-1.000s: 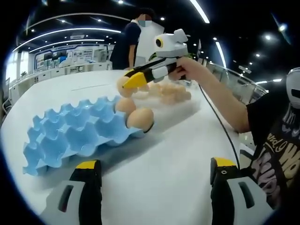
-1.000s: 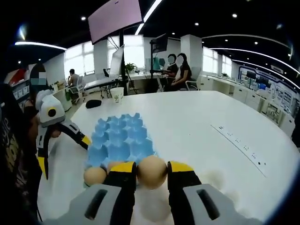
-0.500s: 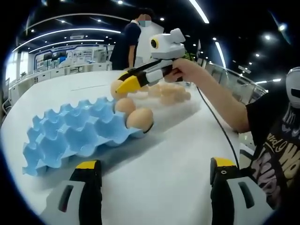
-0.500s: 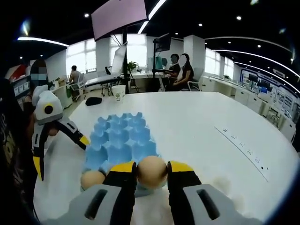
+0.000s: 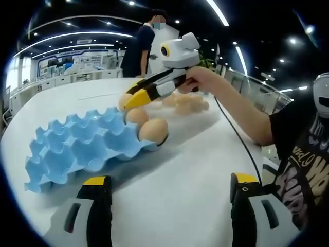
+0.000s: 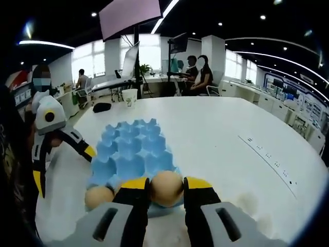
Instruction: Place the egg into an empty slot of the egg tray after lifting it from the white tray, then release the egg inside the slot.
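Right gripper clamped the egg above the blue egg tray's near edge, two eggs seated, maybe three; left gripper gaped over bare table.

Blue egg tray, tan egg, yellow-tipped black right gripper, white table.

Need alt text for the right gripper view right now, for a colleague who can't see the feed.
The right gripper holds an egg between its yellow-tipped jaws, just above the near edge of a blue egg tray on a white table. Another egg sits at the tray's near corner, and the left gripper hangs open at the left.
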Available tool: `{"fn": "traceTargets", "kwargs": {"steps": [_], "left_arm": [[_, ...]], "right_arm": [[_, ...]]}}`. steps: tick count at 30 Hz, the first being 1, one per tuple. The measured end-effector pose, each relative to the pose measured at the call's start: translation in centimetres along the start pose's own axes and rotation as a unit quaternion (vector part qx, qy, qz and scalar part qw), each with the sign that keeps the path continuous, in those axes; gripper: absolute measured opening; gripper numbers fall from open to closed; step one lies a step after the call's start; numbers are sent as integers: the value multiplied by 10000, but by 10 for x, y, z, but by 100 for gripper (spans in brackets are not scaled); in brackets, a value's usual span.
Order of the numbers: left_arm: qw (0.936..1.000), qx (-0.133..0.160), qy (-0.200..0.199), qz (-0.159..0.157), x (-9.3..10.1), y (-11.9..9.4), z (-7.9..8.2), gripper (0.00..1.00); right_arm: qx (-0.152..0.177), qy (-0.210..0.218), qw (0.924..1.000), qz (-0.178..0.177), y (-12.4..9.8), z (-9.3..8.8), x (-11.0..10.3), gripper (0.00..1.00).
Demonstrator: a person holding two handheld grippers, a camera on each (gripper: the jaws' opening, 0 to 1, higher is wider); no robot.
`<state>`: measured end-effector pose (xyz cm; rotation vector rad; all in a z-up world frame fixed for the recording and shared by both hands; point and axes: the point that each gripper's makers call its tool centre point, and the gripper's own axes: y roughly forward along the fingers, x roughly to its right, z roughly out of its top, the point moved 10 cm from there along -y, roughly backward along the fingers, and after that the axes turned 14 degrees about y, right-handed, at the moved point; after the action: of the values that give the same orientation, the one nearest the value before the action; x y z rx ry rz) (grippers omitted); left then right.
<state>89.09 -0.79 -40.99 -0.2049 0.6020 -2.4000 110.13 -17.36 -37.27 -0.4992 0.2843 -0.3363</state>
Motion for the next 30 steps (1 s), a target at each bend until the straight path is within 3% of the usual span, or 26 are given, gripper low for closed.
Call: {"fn": "traceTargets", "kwargs": {"steps": [17,30], "left_arm": [[10000,-9,-10,5,1,1,1,98],[10000,-68,-25,-44,3,3,4,98]], "right_arm": [[-197,126,9996,-126,-4,-14,-22,28],[-177,233,9994,-169,-6,-16,-21,33]]}}
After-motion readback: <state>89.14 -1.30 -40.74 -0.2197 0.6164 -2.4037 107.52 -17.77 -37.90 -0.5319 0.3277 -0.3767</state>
